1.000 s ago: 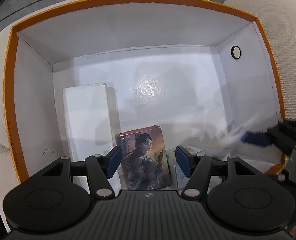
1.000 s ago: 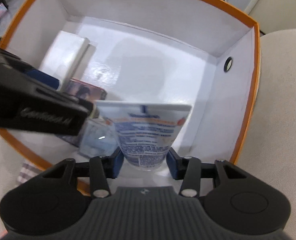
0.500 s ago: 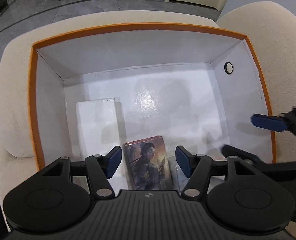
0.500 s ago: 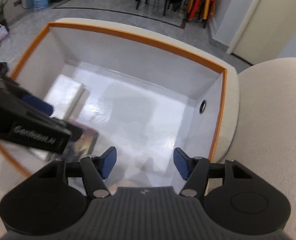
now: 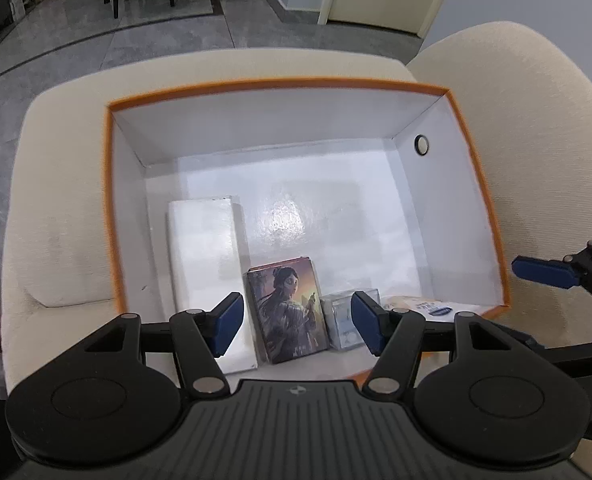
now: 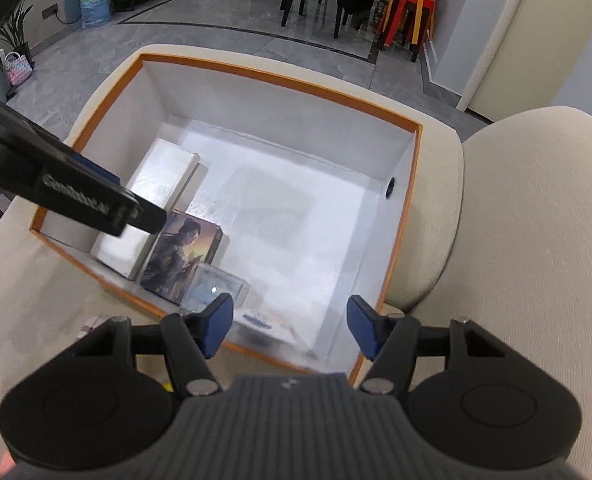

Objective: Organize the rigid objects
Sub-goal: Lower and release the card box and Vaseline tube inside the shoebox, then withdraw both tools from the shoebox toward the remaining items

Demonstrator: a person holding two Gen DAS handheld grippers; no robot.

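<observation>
Four items line the near wall of the orange-rimmed box (image 6: 279, 80): white box (image 5: 203, 264), picture box (image 5: 287, 308), clear case (image 5: 342, 320), tube (image 6: 263, 320). Both hand-held grippers, left (image 5: 296, 328) and right (image 6: 289, 326), gape empty; judged best lifted straight clear for the next piece

I am seeing one orange-rimmed box (image 5: 111, 216) holding four things: one white carton (image 5: 203, 248), one picture box (image 5: 285, 304), one clear cube (image 5: 342, 324), one tube (image 5: 424, 306).

White box (image 5: 205, 256), picture box (image 5: 287, 308), clear case (image 5: 342, 322), tube (image 5: 422, 305) lie side by side
</observation>
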